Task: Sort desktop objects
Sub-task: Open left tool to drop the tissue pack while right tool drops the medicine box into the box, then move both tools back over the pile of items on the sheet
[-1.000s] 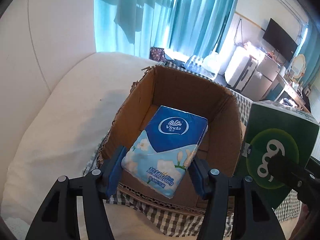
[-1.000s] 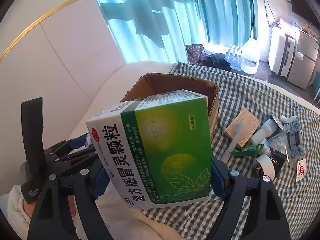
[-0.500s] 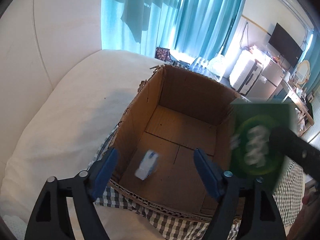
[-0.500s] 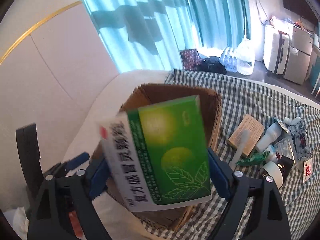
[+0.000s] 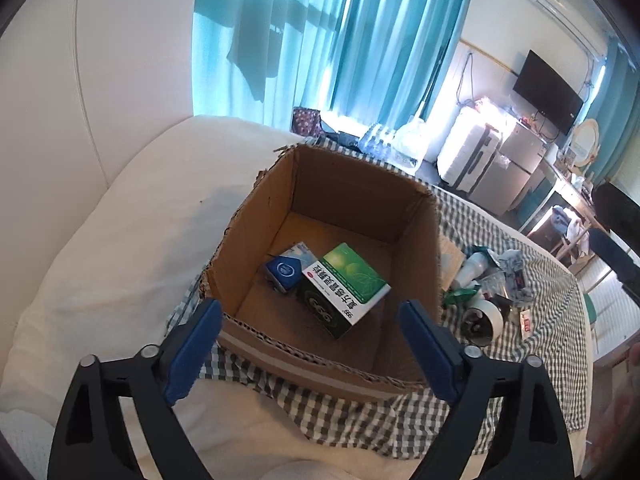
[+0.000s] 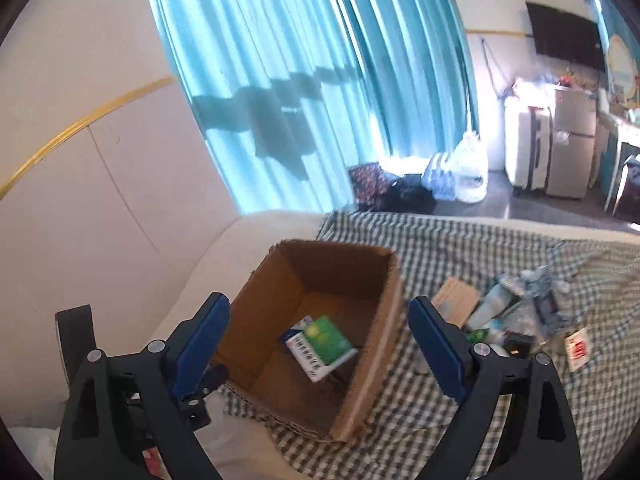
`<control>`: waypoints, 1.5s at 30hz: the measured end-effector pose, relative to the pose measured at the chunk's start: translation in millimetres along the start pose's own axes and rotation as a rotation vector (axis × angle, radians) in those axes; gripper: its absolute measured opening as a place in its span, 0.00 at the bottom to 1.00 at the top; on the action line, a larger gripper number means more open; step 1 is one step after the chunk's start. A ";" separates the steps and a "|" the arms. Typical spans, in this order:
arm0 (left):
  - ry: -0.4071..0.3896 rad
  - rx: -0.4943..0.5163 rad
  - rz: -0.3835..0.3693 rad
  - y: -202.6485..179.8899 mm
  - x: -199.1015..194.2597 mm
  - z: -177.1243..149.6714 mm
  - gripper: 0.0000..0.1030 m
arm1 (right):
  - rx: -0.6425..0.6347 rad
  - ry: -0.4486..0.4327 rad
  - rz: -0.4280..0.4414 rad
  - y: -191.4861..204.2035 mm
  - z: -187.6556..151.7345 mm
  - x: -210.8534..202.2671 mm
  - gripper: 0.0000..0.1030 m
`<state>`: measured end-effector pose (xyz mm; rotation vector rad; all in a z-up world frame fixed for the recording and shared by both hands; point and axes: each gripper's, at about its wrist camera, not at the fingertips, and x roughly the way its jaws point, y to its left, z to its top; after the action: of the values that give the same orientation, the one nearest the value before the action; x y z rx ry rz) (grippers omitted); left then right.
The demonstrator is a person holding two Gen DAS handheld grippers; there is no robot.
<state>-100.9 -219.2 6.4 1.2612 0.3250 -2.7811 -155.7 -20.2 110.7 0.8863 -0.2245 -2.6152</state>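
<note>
- Left wrist view: your left gripper (image 5: 310,336) has its jaws opening, already wide apart, with nothing pinched between the blue pads (image 5: 192,350); they frame the near rim of the cardboard box (image 5: 420,240) from above.
- Ahead of and between your fingers, on the box floor, lies the green medicine box (image 5: 344,290). Its white side panel carries Chinese characters and "999", upside down from this angle; the dark end face shows a large "999" too.
- Just beyond it toward the left finger, touching its far corner, lies the blue tissue pack (image 5: 285,268) with a round white logo; the lettering is too small to read here.
- Past your right finger, outside the box on the checked cloth (image 5: 540,360), sits a heap of small items: a roll of tape (image 5: 482,322), a white bottle (image 5: 472,270), a green wrapper and a white tag with red print I cannot read.
- Right wrist view: your right gripper (image 6: 318,346) stands wide open and empty, pads (image 6: 436,346) either side of the same cardboard box (image 6: 384,344).
- Between the fingers, down in the box, the green medicine box (image 6: 322,346) rests tilted with its white lettered edge nearest you; the blue tissue pack (image 6: 295,330) peeks out behind it. Blur leaves the writing illegible.
- Beyond the right finger lie a wooden block (image 6: 456,302), the clutter and the red-printed tag (image 6: 576,349).
- Left of your left finger, part of the other gripper's black frame (image 6: 76,334) shows.
</note>
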 end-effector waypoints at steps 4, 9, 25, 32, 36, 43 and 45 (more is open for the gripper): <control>-0.035 0.012 -0.013 -21.8 -24.1 -4.3 1.00 | -0.011 -0.073 -0.080 -17.2 -5.4 -47.4 0.90; -0.037 0.033 -0.032 -57.4 -40.2 -14.3 1.00 | 0.014 -0.123 -0.172 -55.7 -28.2 -99.4 0.90; 0.076 0.169 -0.091 -193.8 -26.3 -78.7 1.00 | 0.164 -0.145 -0.356 -182.1 -82.2 -193.1 0.90; 0.125 0.218 -0.089 -232.0 5.6 -98.5 1.00 | 0.222 -0.110 -0.393 -225.0 -104.0 -190.7 0.90; 0.151 0.207 -0.076 -246.9 31.0 -106.6 1.00 | 0.250 -0.078 -0.407 -248.8 -115.6 -181.4 0.90; 0.196 0.222 -0.052 -268.0 95.4 -113.0 1.00 | 0.315 -0.010 -0.440 -294.8 -136.8 -147.7 0.90; 0.221 0.201 -0.052 -269.7 116.0 -112.3 1.00 | 0.325 0.018 -0.447 -303.8 -142.0 -132.8 0.90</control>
<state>-135.6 71.2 -108.8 1.6339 0.0918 -2.7781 -60.0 306.6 -8.0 1.1825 -0.5115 -3.0331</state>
